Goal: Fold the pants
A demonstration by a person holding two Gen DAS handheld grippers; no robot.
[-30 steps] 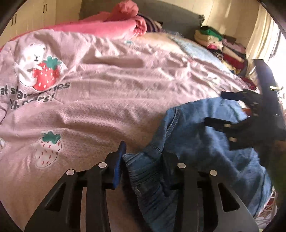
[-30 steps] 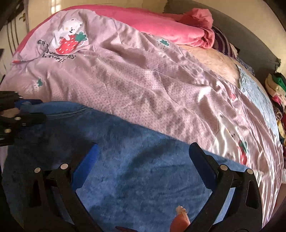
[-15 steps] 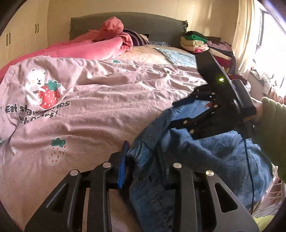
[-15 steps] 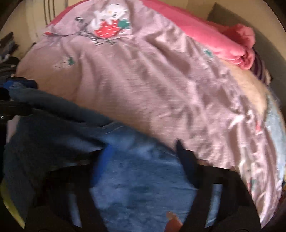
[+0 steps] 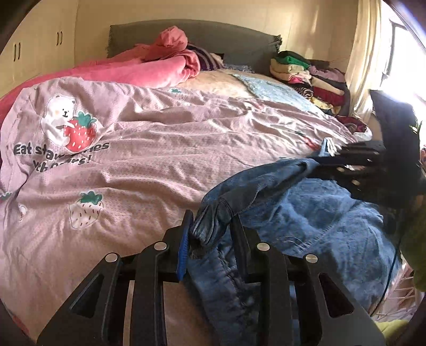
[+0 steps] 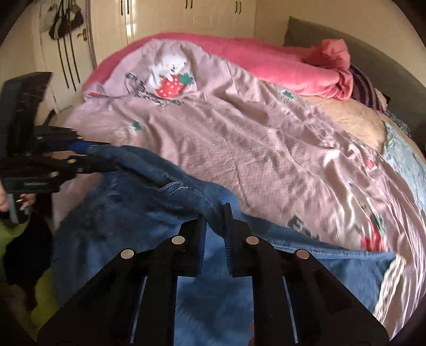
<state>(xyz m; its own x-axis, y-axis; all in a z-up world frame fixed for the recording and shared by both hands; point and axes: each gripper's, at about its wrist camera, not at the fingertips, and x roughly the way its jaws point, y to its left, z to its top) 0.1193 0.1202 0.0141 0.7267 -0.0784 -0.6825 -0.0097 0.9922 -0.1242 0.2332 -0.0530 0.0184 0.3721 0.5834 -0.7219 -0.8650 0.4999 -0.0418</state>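
Note:
Blue denim pants [image 5: 306, 218] hang bunched between my two grippers over the near edge of the bed; they also fill the lower right wrist view [image 6: 149, 213]. My left gripper [image 5: 213, 226] is shut on a dark edge of the pants. My right gripper [image 6: 215, 215] is shut on another fold of the pants. In the left wrist view the right gripper [image 5: 340, 162] shows at the right, pinching the fabric. In the right wrist view the left gripper [image 6: 87, 157] shows at the left, holding the other end.
The bed carries a lilac strawberry-print duvet [image 5: 159, 138]. A pink blanket [image 5: 149, 69] lies near the headboard. Stacked folded clothes [image 5: 306, 74] sit at the far right corner. Wardrobe doors [image 6: 186, 16] stand behind the bed.
My right gripper was open above the pants and has shut on a fold. Both grippers have lifted, and the pants now hang stretched between them.

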